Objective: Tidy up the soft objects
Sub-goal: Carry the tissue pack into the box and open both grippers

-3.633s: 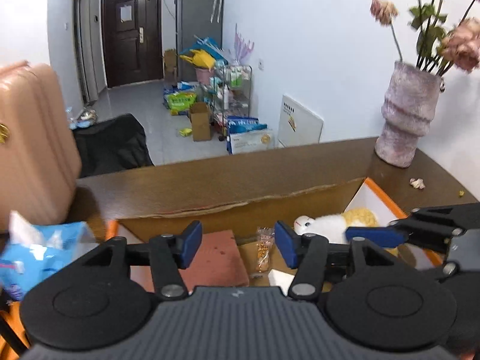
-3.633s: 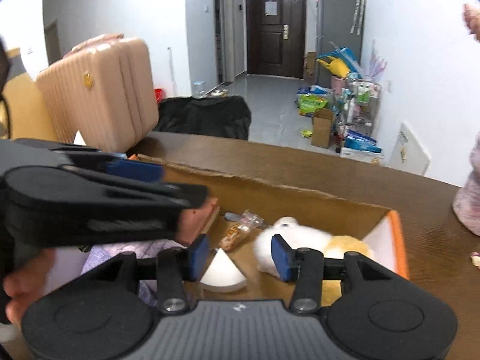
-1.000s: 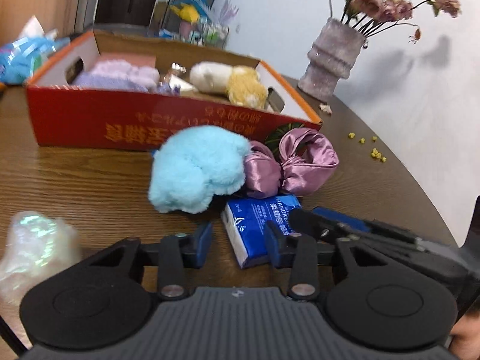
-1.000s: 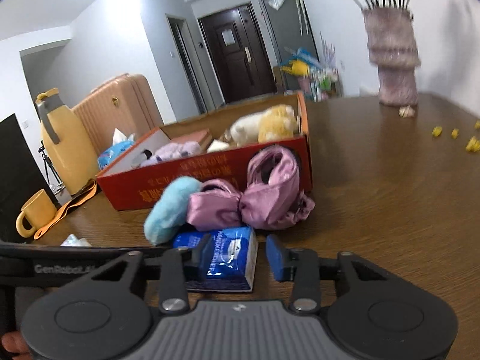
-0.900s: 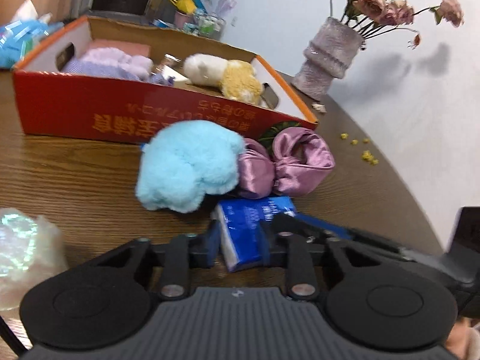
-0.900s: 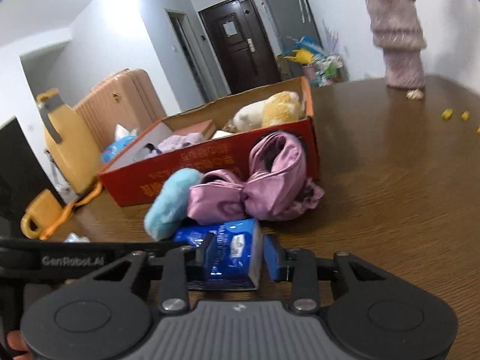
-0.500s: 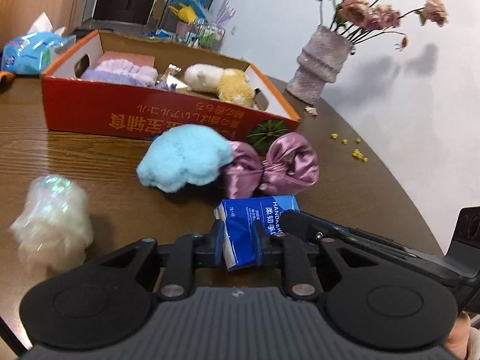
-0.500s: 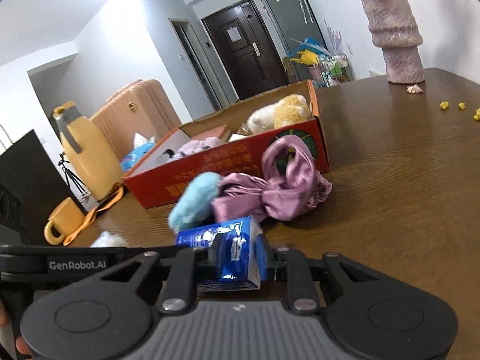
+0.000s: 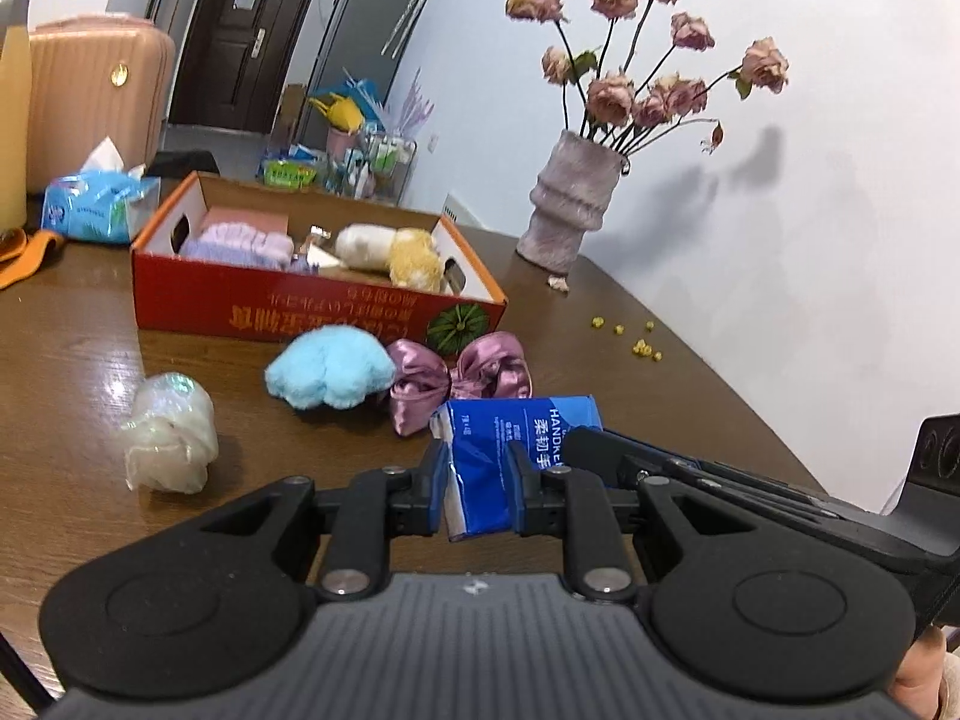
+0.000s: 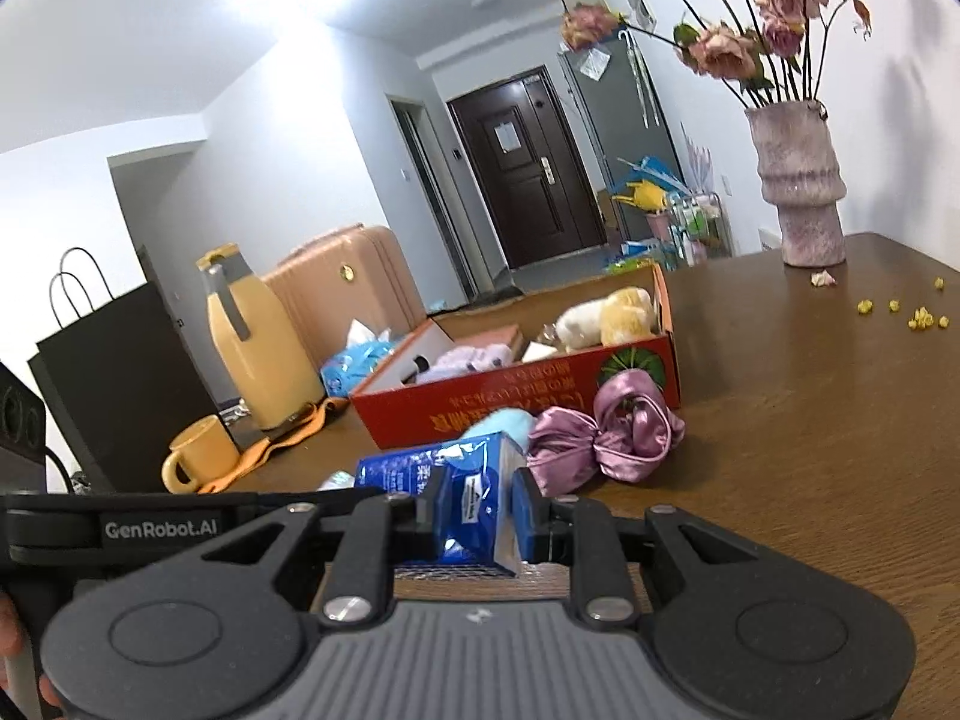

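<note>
Blue tissue pack (image 9: 507, 444) sits pinched at both ends: my left gripper (image 9: 476, 495) squeezes one end, my right gripper (image 10: 474, 507) the other, holding it above the wooden table (image 9: 72, 348), near the purple satin bow (image 9: 459, 375) and the red box (image 9: 288, 306).

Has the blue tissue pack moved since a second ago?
Yes. The blue tissue pack, then flat on the table, is now lifted above it and pinched by both tongs, nearer the camera than the purple bow.
</note>
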Motion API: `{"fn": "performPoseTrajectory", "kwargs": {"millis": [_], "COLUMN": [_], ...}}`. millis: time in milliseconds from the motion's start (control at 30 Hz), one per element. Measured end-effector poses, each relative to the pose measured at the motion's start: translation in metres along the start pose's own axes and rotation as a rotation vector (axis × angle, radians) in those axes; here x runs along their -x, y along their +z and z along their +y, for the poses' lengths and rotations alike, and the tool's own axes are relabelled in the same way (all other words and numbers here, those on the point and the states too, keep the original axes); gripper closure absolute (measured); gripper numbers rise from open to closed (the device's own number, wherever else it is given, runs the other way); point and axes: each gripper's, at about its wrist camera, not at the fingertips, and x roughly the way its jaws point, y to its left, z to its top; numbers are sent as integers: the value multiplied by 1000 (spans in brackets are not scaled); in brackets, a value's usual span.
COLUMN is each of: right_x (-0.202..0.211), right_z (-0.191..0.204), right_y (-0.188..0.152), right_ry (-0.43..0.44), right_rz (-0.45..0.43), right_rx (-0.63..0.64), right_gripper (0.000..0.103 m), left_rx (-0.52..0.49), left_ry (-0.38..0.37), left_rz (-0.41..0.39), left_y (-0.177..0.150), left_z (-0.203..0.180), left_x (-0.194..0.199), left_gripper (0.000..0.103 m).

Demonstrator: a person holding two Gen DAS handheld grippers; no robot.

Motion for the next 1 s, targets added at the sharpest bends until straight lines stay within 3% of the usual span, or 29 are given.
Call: {"fn": "performPoseTrajectory", "kwargs": {"millis": [233,500,667,800,1000], "right_x": [-32,-155,-247,-300,-329], "right_z": [-8,-34,-58,-78,-93], "right_y": [39,114,129,128,126], "right_ry": [-12,-77,-147,-180,-203], "right_rz": [-32,28,177,296,314], "right_rx": [-19,-48,-53,-61,-136], "right_gripper": [82,82,82,83,84], "left_rx": [9,79,156,145,123], "left_ry": [-31,0,51,121,148], "left_rz": [18,80,207,264,254], "left_y": [53,147,164,168,174], "left_z": [17,67,105,122,135], "left_x": [-33,-135,-216,-265,-296], "left_gripper": [83,83,83,85,83]}}
